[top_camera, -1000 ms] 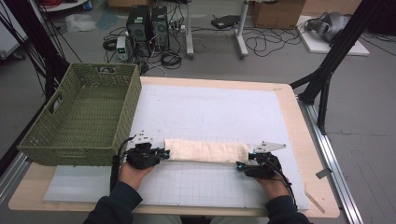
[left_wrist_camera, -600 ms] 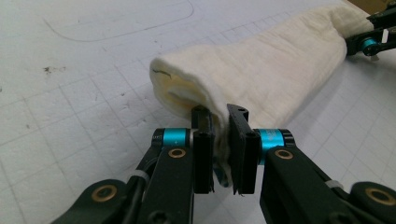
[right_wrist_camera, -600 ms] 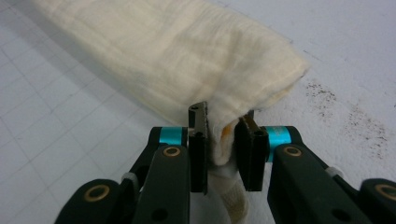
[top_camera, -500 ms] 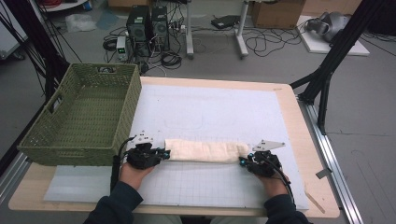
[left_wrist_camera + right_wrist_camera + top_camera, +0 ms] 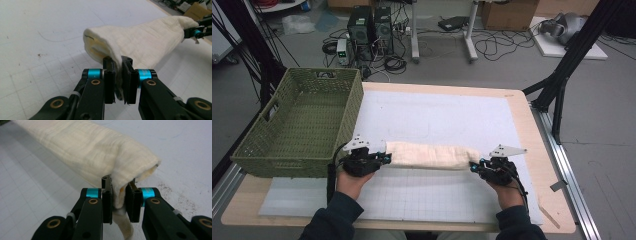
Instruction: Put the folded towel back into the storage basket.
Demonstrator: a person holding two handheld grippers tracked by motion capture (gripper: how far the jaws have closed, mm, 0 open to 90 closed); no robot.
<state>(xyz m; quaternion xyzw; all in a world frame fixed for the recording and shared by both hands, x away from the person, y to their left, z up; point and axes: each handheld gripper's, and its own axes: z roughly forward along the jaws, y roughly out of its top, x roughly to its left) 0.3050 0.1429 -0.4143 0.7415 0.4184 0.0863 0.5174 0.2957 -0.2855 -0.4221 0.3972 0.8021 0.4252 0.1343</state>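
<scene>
Since a second ago, right gripper [image 5: 117,201] has just been closing, now pinching the towel [image 5: 429,155]. Left gripper [image 5: 118,80] grips its other end.

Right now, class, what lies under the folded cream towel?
Under the folded cream towel lies the white gridded mat, atop the wooden table. The left gripper and right gripper pinch its ends. The mat directly beneath is covered, so anything there is hidden.
</scene>
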